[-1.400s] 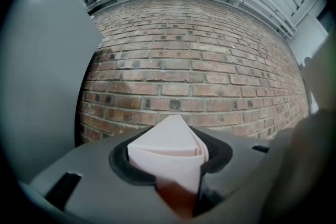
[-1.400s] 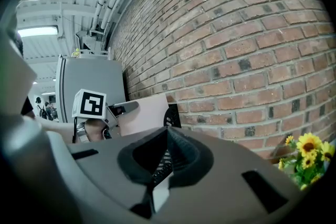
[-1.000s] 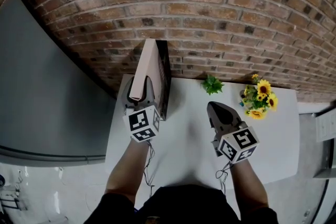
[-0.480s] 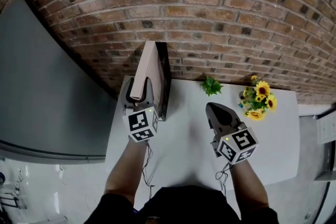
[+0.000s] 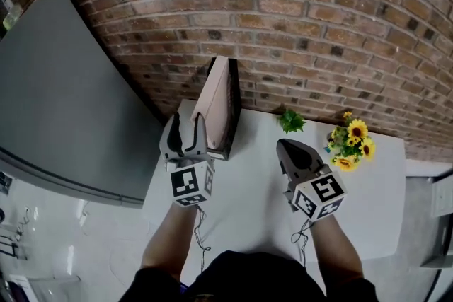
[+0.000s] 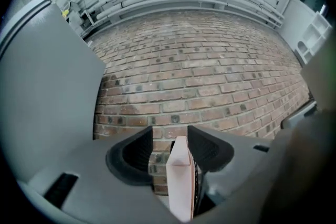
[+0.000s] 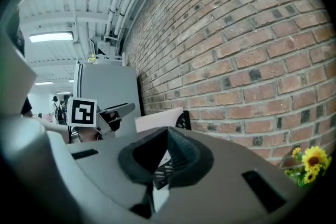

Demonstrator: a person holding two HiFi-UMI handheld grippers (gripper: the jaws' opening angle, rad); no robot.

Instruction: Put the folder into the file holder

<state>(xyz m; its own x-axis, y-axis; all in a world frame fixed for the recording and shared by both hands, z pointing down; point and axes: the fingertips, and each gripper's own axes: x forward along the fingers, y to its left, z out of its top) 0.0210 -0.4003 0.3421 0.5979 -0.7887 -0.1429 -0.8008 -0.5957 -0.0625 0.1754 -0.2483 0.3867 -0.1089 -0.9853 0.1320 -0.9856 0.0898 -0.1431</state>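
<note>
A white counter (image 5: 248,184) meets a brick wall (image 5: 283,25), with a grey panel (image 5: 56,102) at the frame's left and sunflowers (image 5: 352,141) at the right. The pink folder (image 5: 216,99) stands upright in the black file holder (image 5: 233,109) at the counter's back left. The left tool (image 5: 185,125), jaws just opening, holds nothing; the right tool (image 5: 290,148) is closed and empty.

A: Left side. Your left gripper (image 5: 187,129) points forward on an outstretched forearm (image 5: 170,237). Its jaws stand apart and have just been opening. The folder (image 6: 180,181) edge shows in the gap, and the pads are clear of it.

B: Right side. Your right gripper (image 5: 286,145) points forward too, with its jaws pressed together.
</note>
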